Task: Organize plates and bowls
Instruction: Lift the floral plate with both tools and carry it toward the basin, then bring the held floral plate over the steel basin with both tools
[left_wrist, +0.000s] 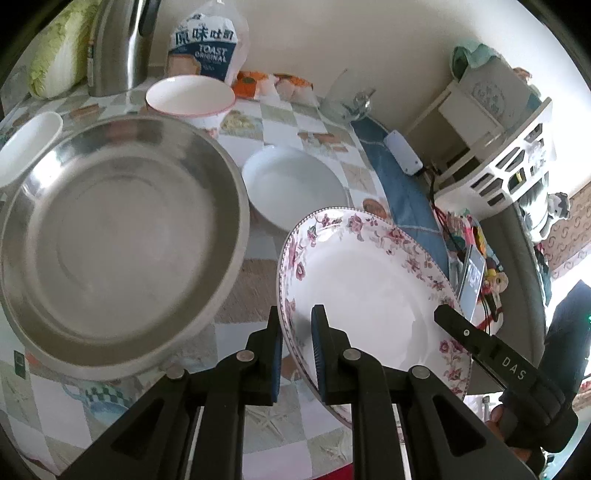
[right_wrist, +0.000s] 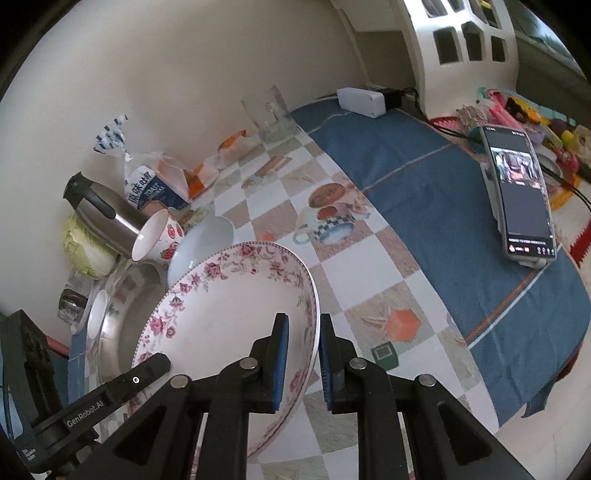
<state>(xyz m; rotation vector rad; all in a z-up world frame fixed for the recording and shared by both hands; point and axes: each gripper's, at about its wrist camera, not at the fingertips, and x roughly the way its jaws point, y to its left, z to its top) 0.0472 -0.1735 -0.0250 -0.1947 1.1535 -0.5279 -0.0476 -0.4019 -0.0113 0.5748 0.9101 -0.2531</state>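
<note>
- Left wrist view: we see our left gripper (left_wrist: 295, 354) and right gripper (right_wrist: 302, 363) each clamping the tilted floral-rimmed white plate (left_wrist: 369, 288).
- Checkered tablecloth (left_wrist: 280, 122) carries a steel basin (left_wrist: 118, 240); blue cloth (right_wrist: 424, 192) covers the table's far edge.

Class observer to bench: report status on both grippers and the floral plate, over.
Left gripper and right gripper both clamped on floral plate rim, opposite sides, plate tilted off table. Steel basin close alongside on the left; white plate beyond.

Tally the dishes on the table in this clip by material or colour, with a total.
Stainless steel basin: 1
Plain white dishes: 2
Pink-rimmed white bowl: 1
Floral plate, clamped by both the left gripper and the right gripper: 1
Total: 5
</note>
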